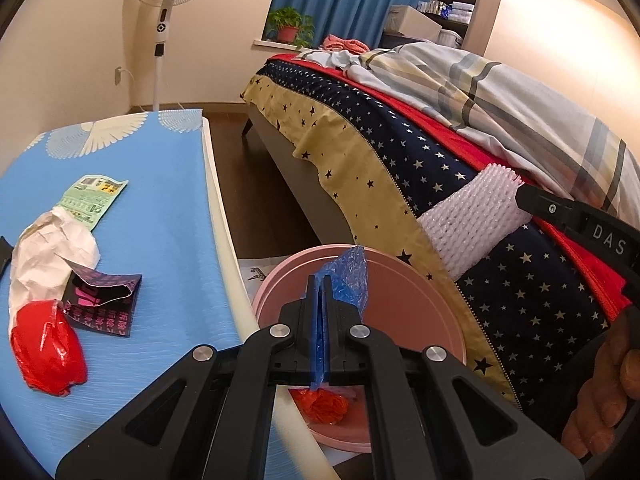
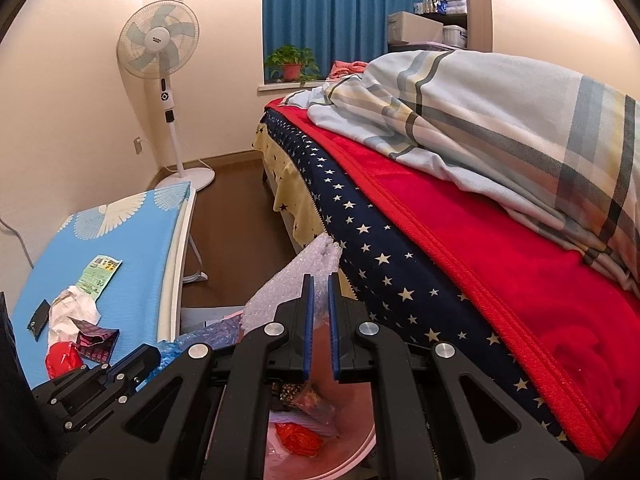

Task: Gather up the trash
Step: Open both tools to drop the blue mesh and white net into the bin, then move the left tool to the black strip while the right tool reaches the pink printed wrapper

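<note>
**Two pieces over the bin, four left on the table**

Both jaws are clamped on trash. Left gripper (image 1: 319,280) is fully shut on a crinkled blue plastic scrap (image 1: 347,276); right gripper (image 2: 320,280) stands a sliver apart, pinching a white foam fruit net (image 1: 472,220), which my left camera shows sticking out from its tip in front of the star-patterned bed (image 1: 420,168).

Below both of them sits the round pink plastic waste bin (image 1: 408,280), between the bed and the blue-topped folding table (image 1: 160,200). It already holds a red crumpled wrapper (image 2: 298,438) and a few other bits, so I judge the job roughly half done.

Next I need only let go, since both pieces hang over the bin's mouth.

Still on the table, from biggest down: a crumpled white paper (image 1: 44,248), a shiny red plastic bag (image 1: 46,352), a torn purple-and-black printed packet (image 1: 106,300) and a green printed leaflet (image 1: 94,198). A small black flat piece (image 2: 39,319) lies beside them; whether it counts as trash I cannot tell.
</note>
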